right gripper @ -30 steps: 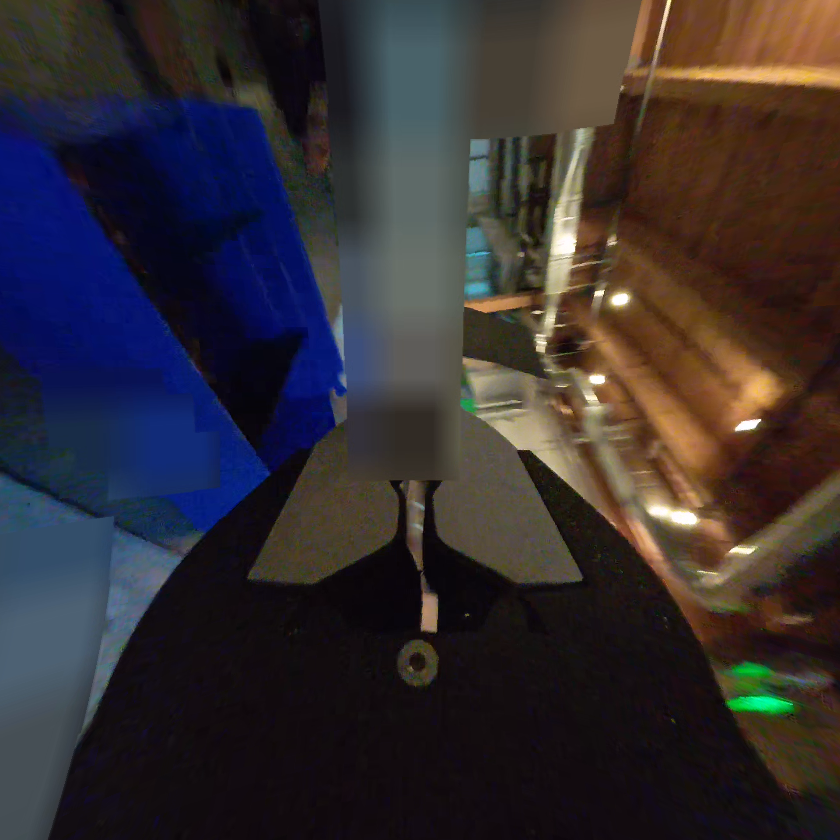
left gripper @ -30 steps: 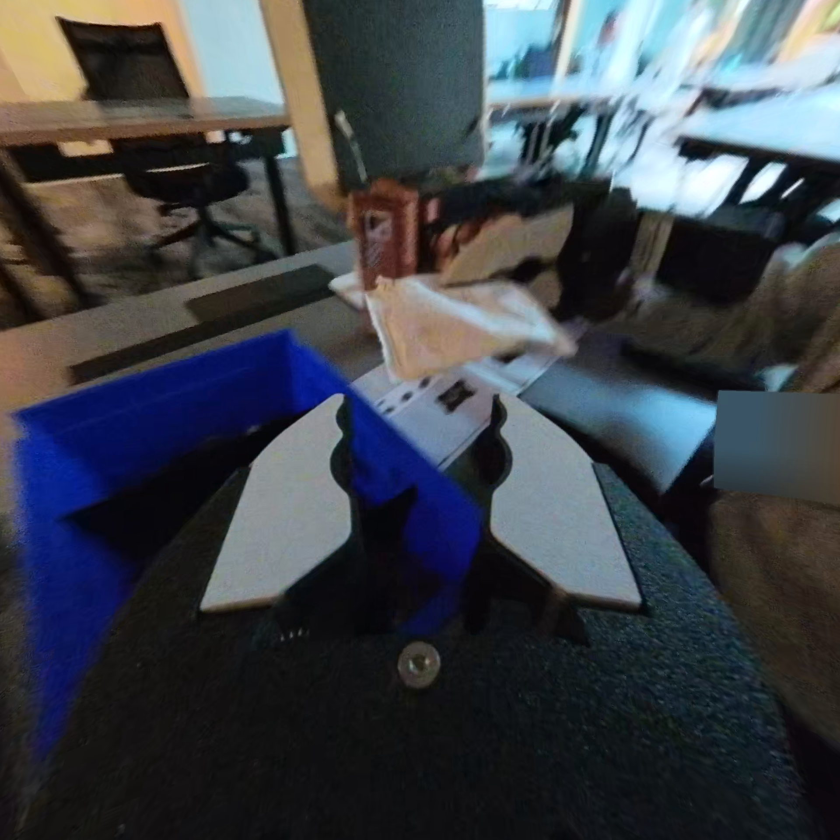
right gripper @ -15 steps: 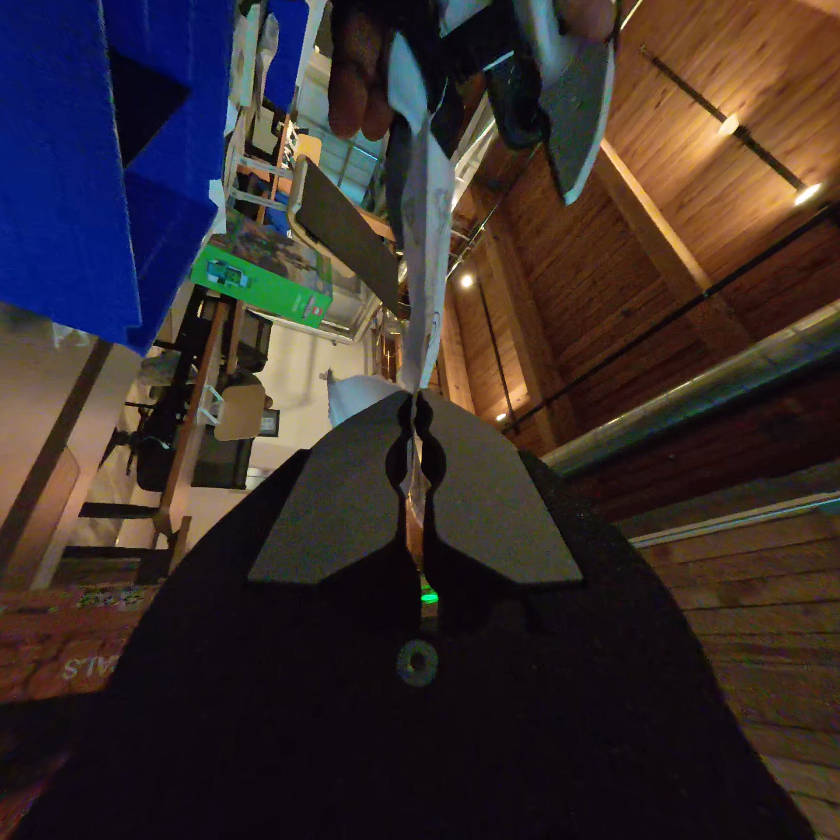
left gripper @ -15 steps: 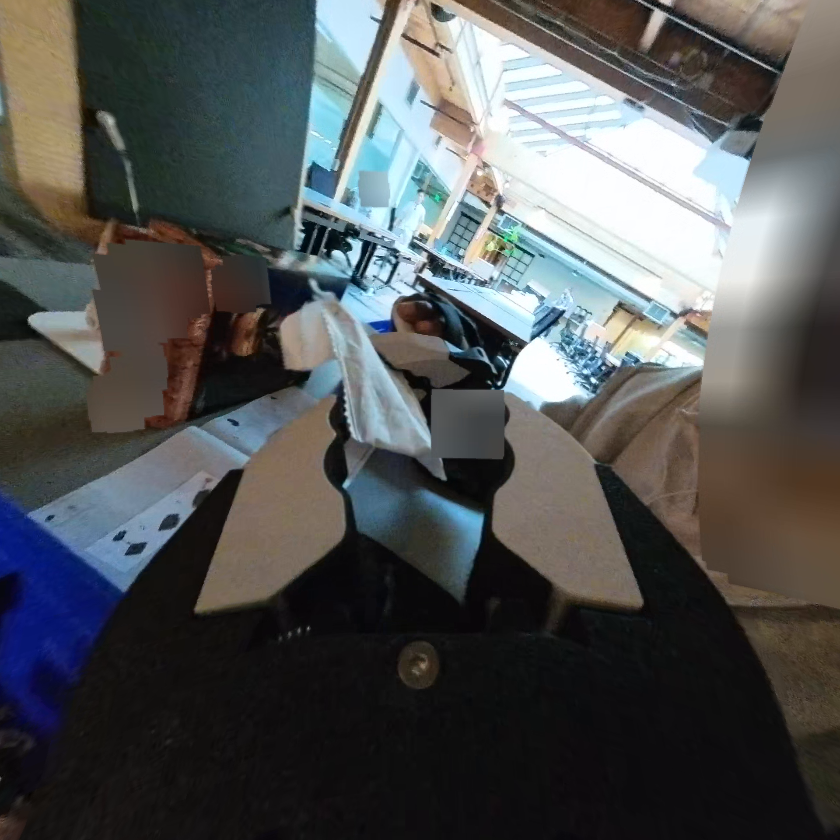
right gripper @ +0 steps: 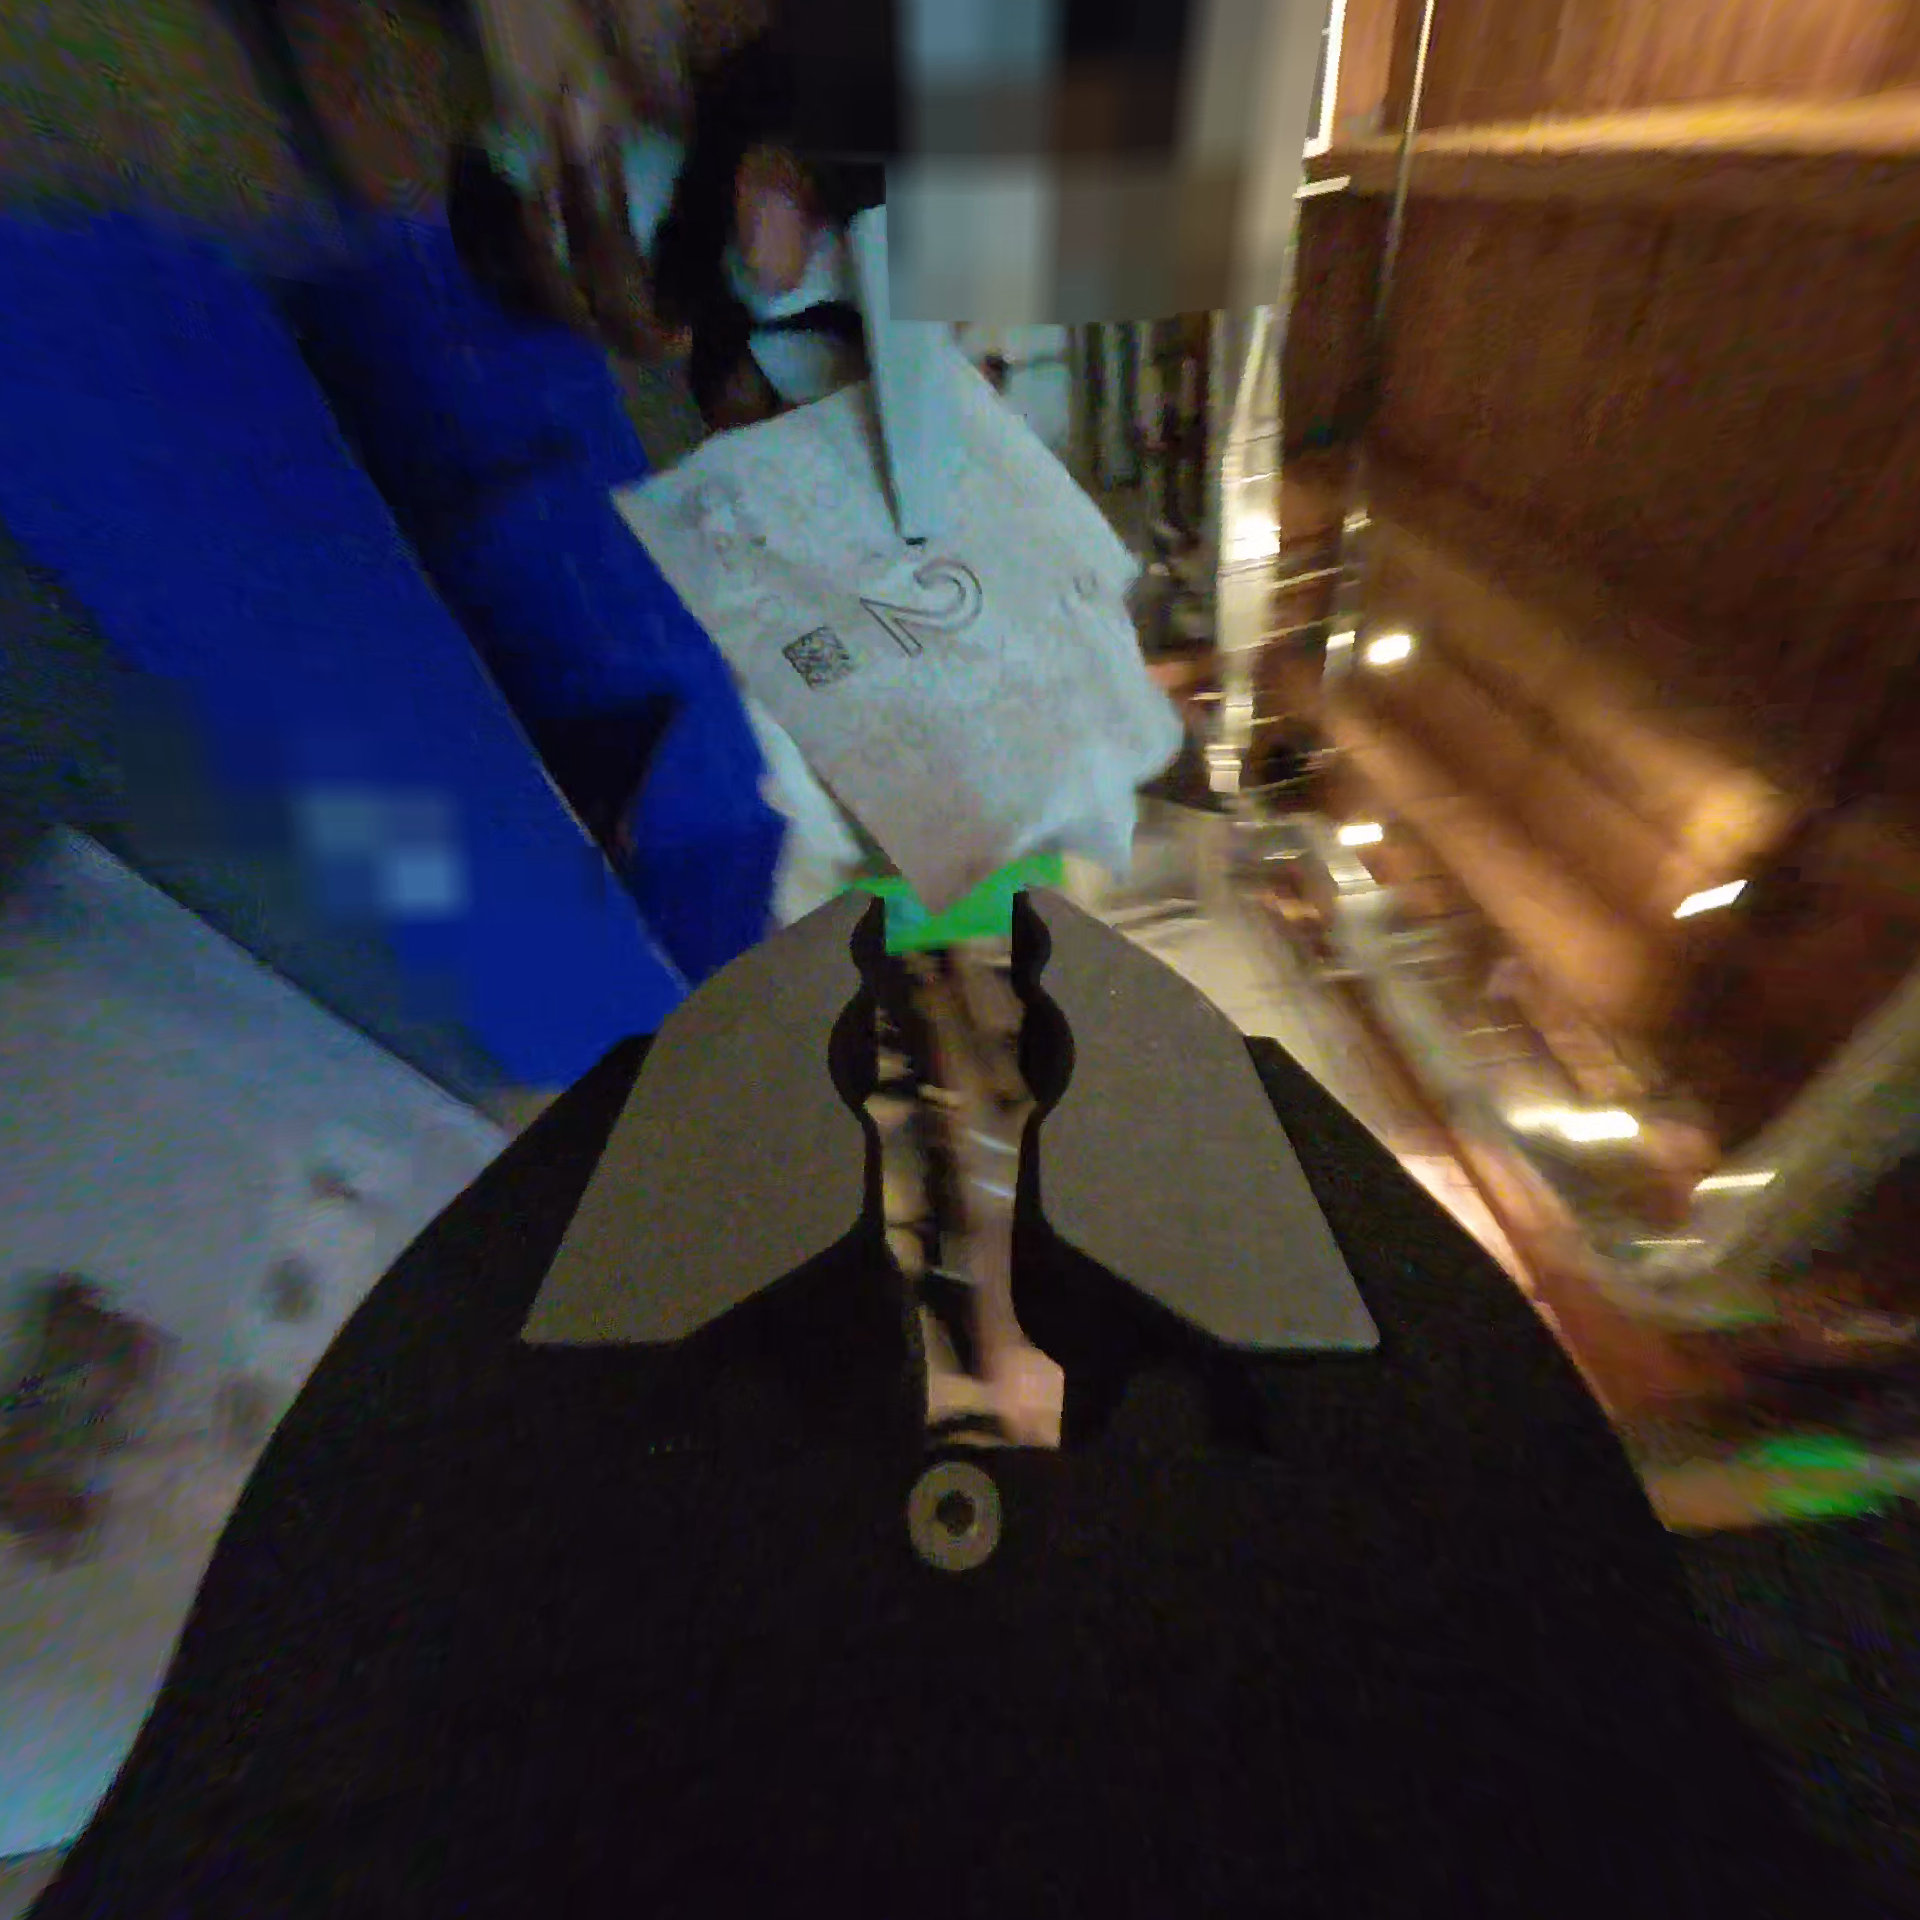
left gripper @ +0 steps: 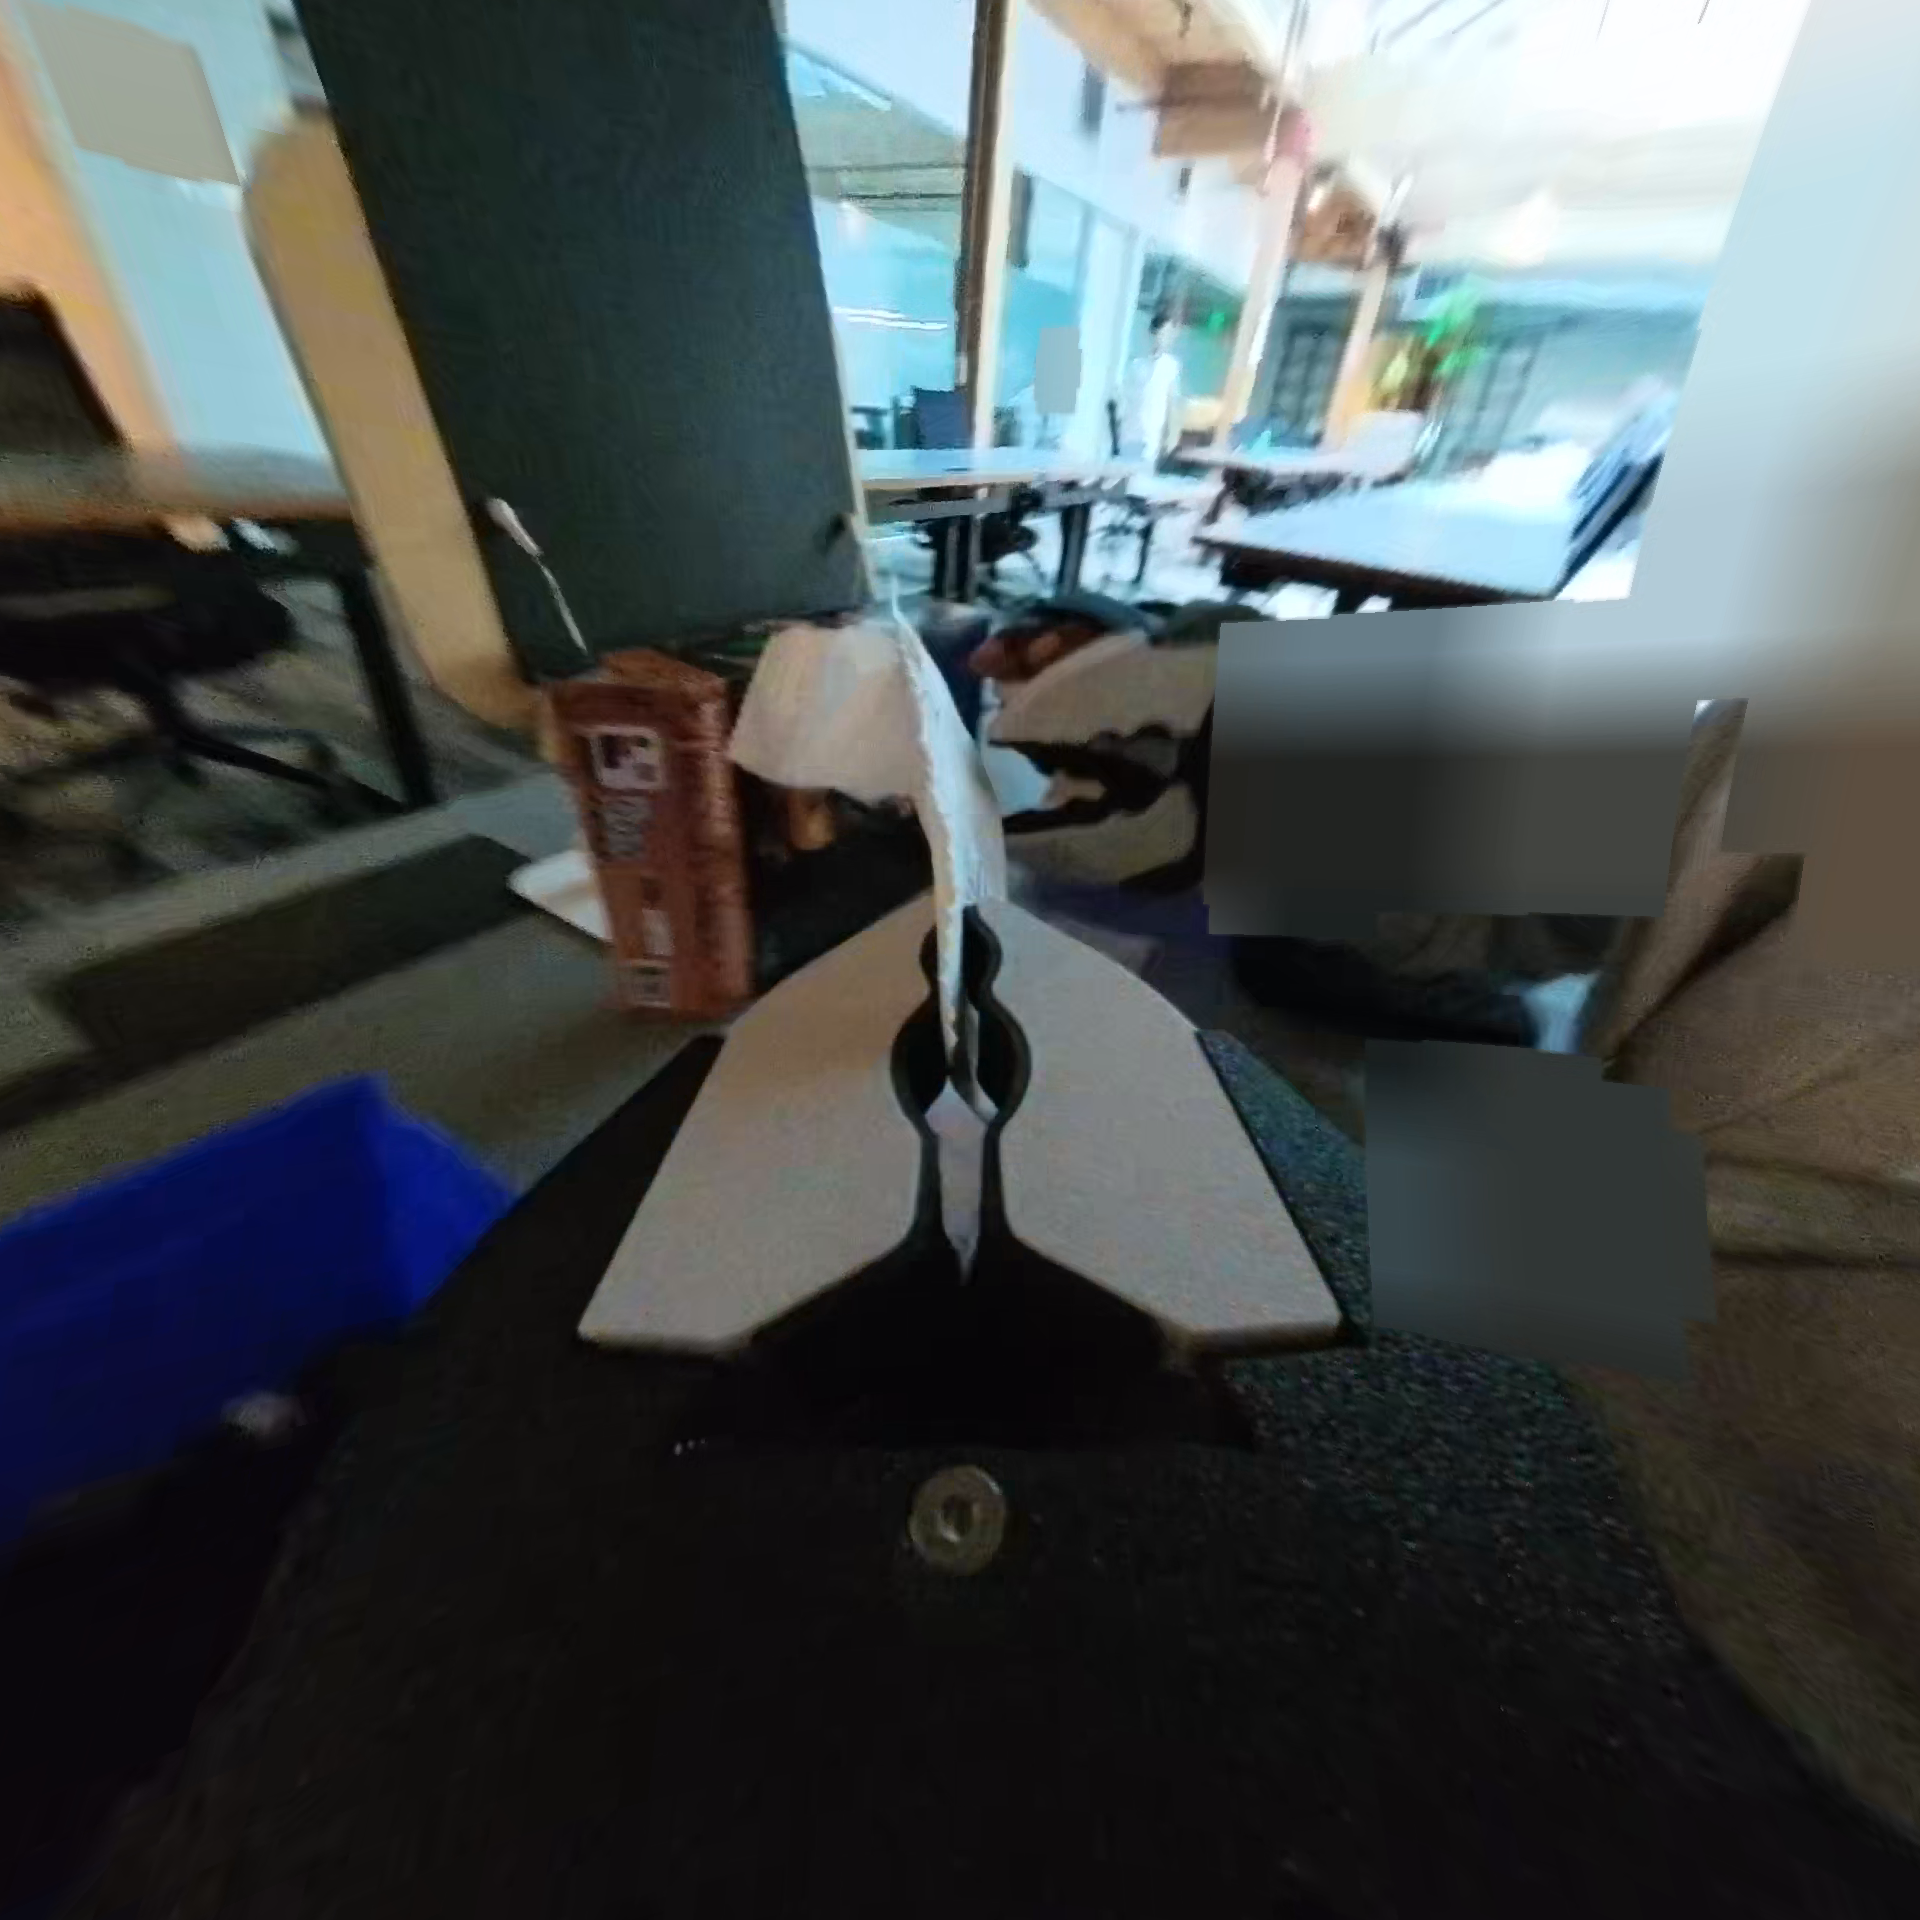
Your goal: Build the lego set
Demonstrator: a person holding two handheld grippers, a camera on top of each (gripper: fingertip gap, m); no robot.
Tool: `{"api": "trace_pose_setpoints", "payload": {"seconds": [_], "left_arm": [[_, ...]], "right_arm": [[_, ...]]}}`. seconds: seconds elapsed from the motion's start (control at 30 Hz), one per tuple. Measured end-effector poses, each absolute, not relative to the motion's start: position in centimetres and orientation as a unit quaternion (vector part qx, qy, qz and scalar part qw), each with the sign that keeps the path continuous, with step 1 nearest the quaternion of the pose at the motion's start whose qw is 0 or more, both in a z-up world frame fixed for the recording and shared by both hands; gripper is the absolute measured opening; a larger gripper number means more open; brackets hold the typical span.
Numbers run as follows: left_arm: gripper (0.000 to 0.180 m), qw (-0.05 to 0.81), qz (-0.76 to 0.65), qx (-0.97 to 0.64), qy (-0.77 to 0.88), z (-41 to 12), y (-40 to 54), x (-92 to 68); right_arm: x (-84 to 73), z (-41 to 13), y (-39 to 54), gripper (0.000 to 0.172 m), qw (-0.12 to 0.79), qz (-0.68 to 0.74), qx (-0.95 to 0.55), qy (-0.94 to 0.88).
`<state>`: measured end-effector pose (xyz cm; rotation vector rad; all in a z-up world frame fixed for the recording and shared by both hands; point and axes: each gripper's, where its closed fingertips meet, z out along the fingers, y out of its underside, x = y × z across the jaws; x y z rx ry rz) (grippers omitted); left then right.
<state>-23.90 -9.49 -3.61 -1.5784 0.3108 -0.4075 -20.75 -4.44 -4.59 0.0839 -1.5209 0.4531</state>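
The left gripper (left gripper: 961, 935) fingers are pinching a white napkin (left gripper: 883, 717) beside the blue bin (left gripper: 208, 1278), while the right gripper (right gripper: 951, 920) fingers are standing slightly spread, gripping nothing.

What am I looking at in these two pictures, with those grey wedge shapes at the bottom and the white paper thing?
There is no robot here. A person carries a two-finger tool in each hand, and a camera on each looks forward along its fingers; the grey wedges are those fingers.

The left view shows the left hand-held gripper, closed on the edge of a white paper packet that stands up from its tips. Beyond it a brown carton stands on a grey table, with a blue bin at lower left.

The right view shows the right hand-held gripper with its fingers apart. The same white paper packet hangs just past its tips, not gripped by it, beside the blue bin. This picture is blurred.
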Motion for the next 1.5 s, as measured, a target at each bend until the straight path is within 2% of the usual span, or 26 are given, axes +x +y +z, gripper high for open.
{"api": "trace_pose_setpoints", "payload": {"seconds": [0.1, 0.2, 0.27, 0.37, 0.43, 0.47, 0.5, 0.63, 0.67, 0.73, 1.0, 1.13, 1.27, 1.33, 1.37, 1.5], "left_arm": [[0.000, 0.682, -0.036, -0.696, 0.224, -3.7, -11.0, -24.2], [0.000, 0.657, 0.033, -0.697, 0.284, -4.3, -11.6, -23.2], [0.000, 0.642, 0.056, -0.698, 0.312, -4.8, -11.7, -22.3], [0.000, 0.624, 0.102, -0.698, 0.336, -5.5, -11.5, -22.0], [0.000, 0.621, 0.133, -0.691, 0.346, -5.6, -11.4, -21.9], [0.000, 0.627, 0.142, -0.682, 0.350, -5.4, -11.5, -21.7], [0.000, 0.633, 0.151, -0.673, 0.352, -5.2, -11.7, -21.6], [0.001, 0.638, 0.189, -0.651, 0.365, -4.9, -12.4, -21.6], [0.001, 0.640, 0.196, -0.643, 0.371, -4.9, -12.5, -21.4], [0.001, 0.643, 0.211, -0.631, 0.378, -4.8, -12.4, -21.1], [0.004, 0.619, 0.247, -0.627, 0.403, -5.2, -11.5, -20.2], [0.013, 0.617, 0.248, -0.622, 0.413, -5.2, -11.4, -19.5], [0.020, 0.606, 0.236, -0.649, 0.394, -5.2, -11.8, -20.3], [0.015, 0.601, 0.232, -0.663, 0.382, -5.2, -12.1, -20.8], [0.007, 0.604, 0.226, -0.667, 0.375, -5.1, -12.3, -20.9], [0.001, 0.609, 0.201, -0.670, 0.374, -3.7, -12.2, -19.9]], "right_arm": [[-19.8, -4.3, -4.1, 0.032, 0.551, 0.425, -0.085, -0.713], [-19.4, -3.0, -4.9, 0.047, 0.386, 0.591, -0.165, -0.689], [-19.6, -2.6, -5.9, 0.048, 0.309, 0.640, -0.188, -0.678], [-20.0, -3.5, -8.0, 0.047, 0.241, 0.646, -0.192, -0.699], [-20.5, -4.2, -8.5, 0.018, 0.255, 0.634, -0.192, -0.704], [-20.9, -4.5, -8.5, 0.008, 0.277, 0.619, -0.190, -0.710], [-20.8, -4.9, -8.6, 0.007, 0.294, 0.605, -0.174, -0.719], [-20.4, -5.3, -9.1, 0.012, 0.326, 0.588, -0.130, -0.729], [-20.4, -5.2, -9.1, 0.004, 0.335, 0.583, -0.120, -0.731], [-19.8, -5.1, -9.3, 0.001, 0.350, 0.572, -0.088, -0.737], [-18.5, -5.2, -9.6, 0.000, 0.442, 0.487, 0.015, -0.753], [-17.2, -4.4, -9.5, 0.000, 0.504, 0.435, 0.066, -0.743], [-17.2, -4.9, -8.8, 0.000, 0.517, 0.358, 0.076, -0.773], [-16.9, -4.7, -8.5, 0.000, 0.503, 0.376, 0.067, -0.775], [-16.6, -4.5, -8.5, 0.000, 0.487, 0.403, 0.060, -0.773], [-15.7, -2.9, -8.1, 0.000, 0.466, 0.503, 0.040, -0.727]]}}
